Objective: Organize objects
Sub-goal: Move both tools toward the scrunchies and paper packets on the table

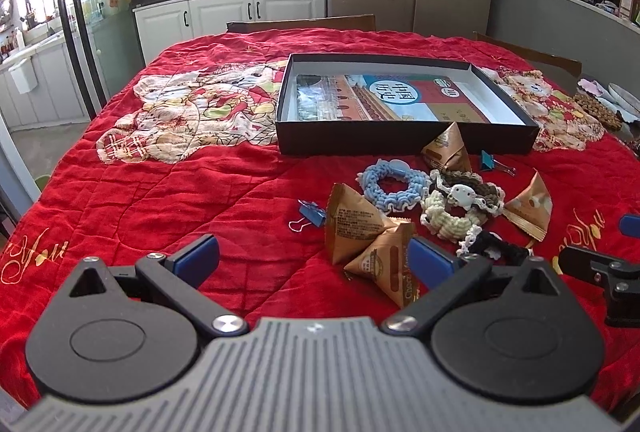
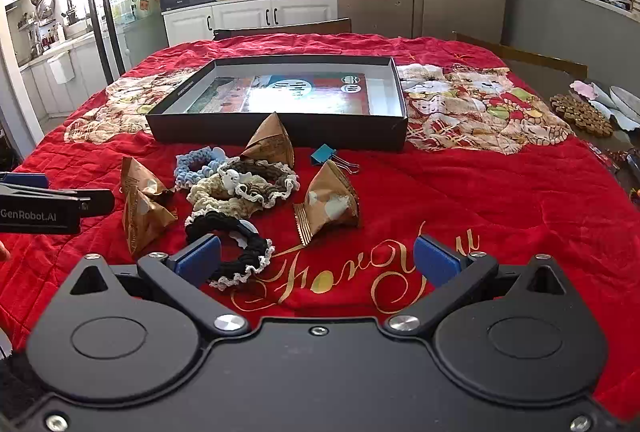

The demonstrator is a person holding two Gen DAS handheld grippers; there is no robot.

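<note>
A black box with a book inside lies open on the red tablecloth. In front of it lie several brown triangular snack packets, a blue scrunchie, a cream and brown scrunchie, a black scrunchie and two blue binder clips. My left gripper is open and empty, just short of the nearest packets. My right gripper is open and empty, its left finger beside the black scrunchie.
The red quilted cloth covers the table. At the far right edge lie a wooden trivet and some plates. Chair backs stand behind the table. Kitchen cabinets and a fridge are beyond.
</note>
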